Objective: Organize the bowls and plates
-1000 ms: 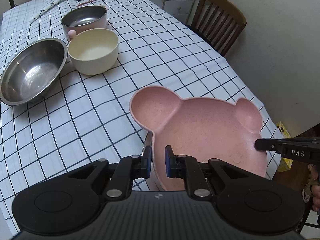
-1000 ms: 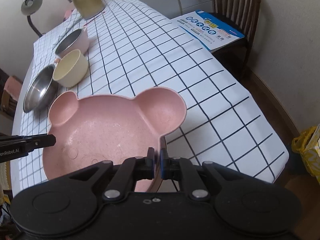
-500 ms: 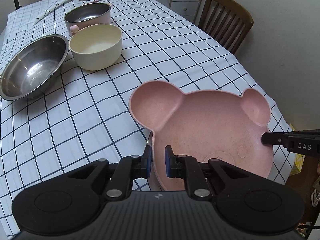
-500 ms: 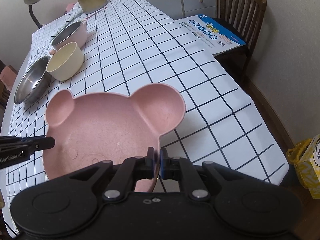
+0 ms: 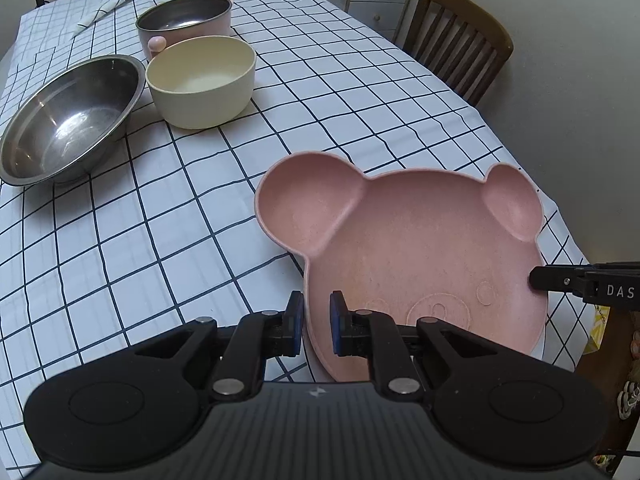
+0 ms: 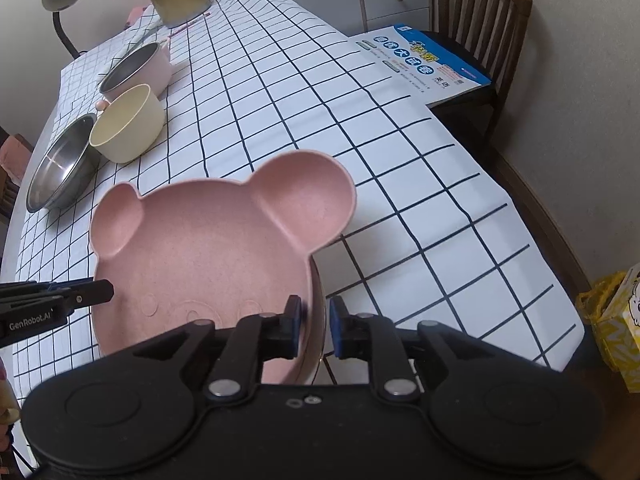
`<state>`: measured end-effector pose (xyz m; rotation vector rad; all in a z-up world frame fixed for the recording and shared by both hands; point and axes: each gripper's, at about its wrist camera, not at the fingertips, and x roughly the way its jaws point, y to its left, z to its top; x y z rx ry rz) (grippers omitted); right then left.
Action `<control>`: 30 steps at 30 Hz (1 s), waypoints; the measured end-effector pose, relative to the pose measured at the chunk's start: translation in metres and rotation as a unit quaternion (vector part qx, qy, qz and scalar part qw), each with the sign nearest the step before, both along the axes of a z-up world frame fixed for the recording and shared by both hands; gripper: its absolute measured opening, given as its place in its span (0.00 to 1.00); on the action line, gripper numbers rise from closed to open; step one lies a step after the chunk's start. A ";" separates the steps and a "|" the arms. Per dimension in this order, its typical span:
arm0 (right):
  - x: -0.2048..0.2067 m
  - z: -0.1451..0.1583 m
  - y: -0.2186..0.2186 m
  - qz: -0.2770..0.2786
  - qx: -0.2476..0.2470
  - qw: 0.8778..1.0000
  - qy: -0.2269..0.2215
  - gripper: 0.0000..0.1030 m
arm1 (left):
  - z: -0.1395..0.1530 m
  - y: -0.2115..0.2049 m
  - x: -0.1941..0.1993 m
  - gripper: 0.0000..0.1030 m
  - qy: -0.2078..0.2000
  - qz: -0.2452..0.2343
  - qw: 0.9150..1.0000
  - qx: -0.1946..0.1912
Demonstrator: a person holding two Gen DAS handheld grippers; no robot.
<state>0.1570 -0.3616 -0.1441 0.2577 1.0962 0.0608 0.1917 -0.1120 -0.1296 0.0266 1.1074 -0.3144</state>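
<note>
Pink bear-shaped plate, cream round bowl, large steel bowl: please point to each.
Pink bear-shaped plate (image 5: 420, 248), left wrist view, main floor.
Cream round bowl (image 5: 200, 98), left wrist view, outer wall.
Large steel bowl (image 6: 60, 168), right wrist view, inside.

The bear-shaped plate (image 5: 420, 248) looks like matt, faintly speckled pink plastic, and the cream bowl (image 5: 202, 80) has the same dull, smooth finish. The steel bowl (image 5: 72, 116) is bare metal, shiny with soft reflections inside, and the pink pot (image 5: 186, 20) has a brushed metal lining in a smooth pink shell. A thin checked cloth (image 5: 120, 240), slightly creased, covers the tabletop, the chair (image 5: 460, 40) is varnished wood, and each hand-held gripper (image 5: 316, 320) is matt black plastic with blue pads.
</note>
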 end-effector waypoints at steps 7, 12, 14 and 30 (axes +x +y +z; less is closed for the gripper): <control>-0.007 0.013 0.001 0.014 -0.004 1.000 -0.016 0.29 | 0.004 0.005 -0.009 0.13 -0.003 -0.008 1.000 -0.008; -0.009 0.029 0.010 0.032 -0.006 0.999 -0.040 0.33 | 0.019 0.009 -0.019 0.15 -0.025 -0.015 1.000 -0.012; -0.009 0.037 0.015 0.041 -0.005 0.998 -0.050 0.35 | 0.026 0.012 -0.022 0.22 -0.035 -0.011 0.999 -0.018; 0.006 0.088 0.088 0.127 0.021 0.982 -0.140 0.79 | 0.082 0.070 -0.037 0.72 -0.136 0.063 0.988 -0.035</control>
